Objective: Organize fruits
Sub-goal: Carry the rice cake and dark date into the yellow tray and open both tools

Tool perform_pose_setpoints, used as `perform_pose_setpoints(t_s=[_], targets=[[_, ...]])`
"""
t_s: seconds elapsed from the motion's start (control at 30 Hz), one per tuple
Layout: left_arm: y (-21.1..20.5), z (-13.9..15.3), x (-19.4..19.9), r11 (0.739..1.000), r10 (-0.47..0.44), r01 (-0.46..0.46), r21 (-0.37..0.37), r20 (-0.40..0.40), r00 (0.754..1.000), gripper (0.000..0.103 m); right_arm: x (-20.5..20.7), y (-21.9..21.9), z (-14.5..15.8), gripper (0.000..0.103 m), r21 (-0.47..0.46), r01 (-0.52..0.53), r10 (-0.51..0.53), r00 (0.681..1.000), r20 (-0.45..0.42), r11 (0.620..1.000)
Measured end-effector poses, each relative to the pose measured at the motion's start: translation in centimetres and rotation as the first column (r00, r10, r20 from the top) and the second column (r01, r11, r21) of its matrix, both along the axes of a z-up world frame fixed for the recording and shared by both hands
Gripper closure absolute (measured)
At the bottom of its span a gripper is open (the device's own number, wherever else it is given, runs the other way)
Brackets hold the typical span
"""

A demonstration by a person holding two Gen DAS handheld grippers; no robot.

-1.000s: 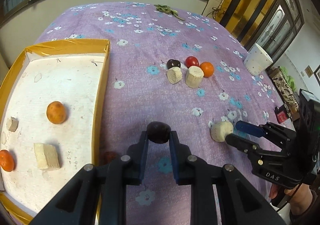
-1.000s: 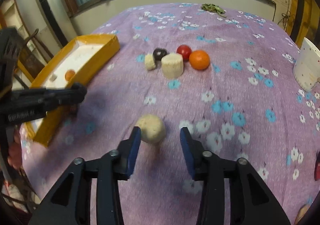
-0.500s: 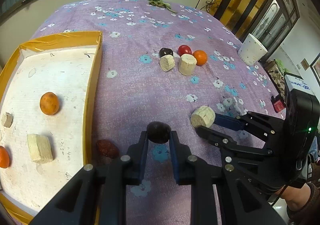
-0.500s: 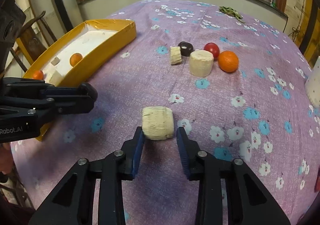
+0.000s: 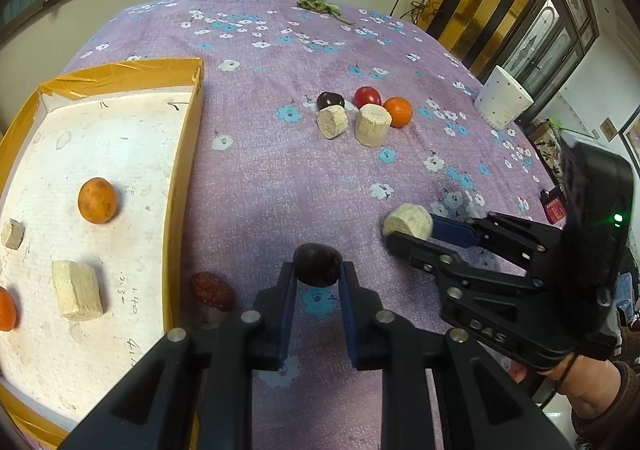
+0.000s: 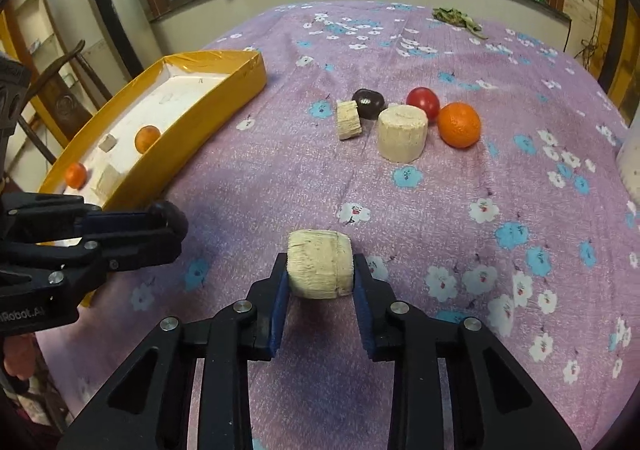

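My left gripper (image 5: 318,276) is shut on a dark purple fruit (image 5: 318,264), held above the purple flowered cloth beside the yellow tray (image 5: 182,177). My right gripper (image 6: 320,280) is shut on a beige cylinder piece (image 6: 320,268), lifted over the cloth; it also shows in the left wrist view (image 5: 408,221). The tray holds two oranges (image 5: 97,200), a beige chunk (image 5: 77,290) and a small piece (image 5: 12,234). A red date (image 5: 211,290) lies on the cloth by the tray's edge.
A cluster sits mid-table: a dark fruit (image 6: 368,102), a red tomato (image 6: 423,101), an orange (image 6: 458,124), a beige slice (image 6: 348,119) and a beige cylinder (image 6: 403,134). A white cup (image 5: 503,102) stands at the right. Green leaves (image 5: 316,5) lie at the far edge.
My right gripper closed on the beige cylinder and lifted it, moving toward the left gripper. My left gripper kept its hold on the dark fruit, and the red date came into view.
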State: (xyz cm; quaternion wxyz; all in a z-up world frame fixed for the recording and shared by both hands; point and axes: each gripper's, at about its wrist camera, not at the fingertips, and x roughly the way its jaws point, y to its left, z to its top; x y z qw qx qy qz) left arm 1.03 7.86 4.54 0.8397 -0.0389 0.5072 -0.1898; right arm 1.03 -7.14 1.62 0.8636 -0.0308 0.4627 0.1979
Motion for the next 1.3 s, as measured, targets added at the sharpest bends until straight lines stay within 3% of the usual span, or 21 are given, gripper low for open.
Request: perform_pose_setpoints(t_s=[0.23,0.37,0.93,1.3], targets=[[0.3,0.8,-0.1,1.0,0.009,-0.008,-0.026,0.016,1.0,0.079,-1.4,-1.5,2.5,0.075,-0.007,0.015,-0.015,0.999,0.036,1.0],[0.9,1.4,0.2,0.999,0.023,-0.022,-0.037,0.027,0.999,0.079,-0.7,-1.2,3.4,0.075,0.034,0.018,-0.019,0.999,0.031,0.999],[11.2,3.3,2.3,0.977,0.212,-0.21,-0.028,0.069,0.975,0.079,5.3,10.4,4.2,0.075,0.149,-0.158,0.161,0.987,-0.011,0.976],[18.1,1.6,5.2,0.942,0.334,-0.335,0.022,0.047,0.941,0.079,9.4,16.9,2.8,0.075,0.139,-0.202,0.211,0.976,-0.054,0.97]])
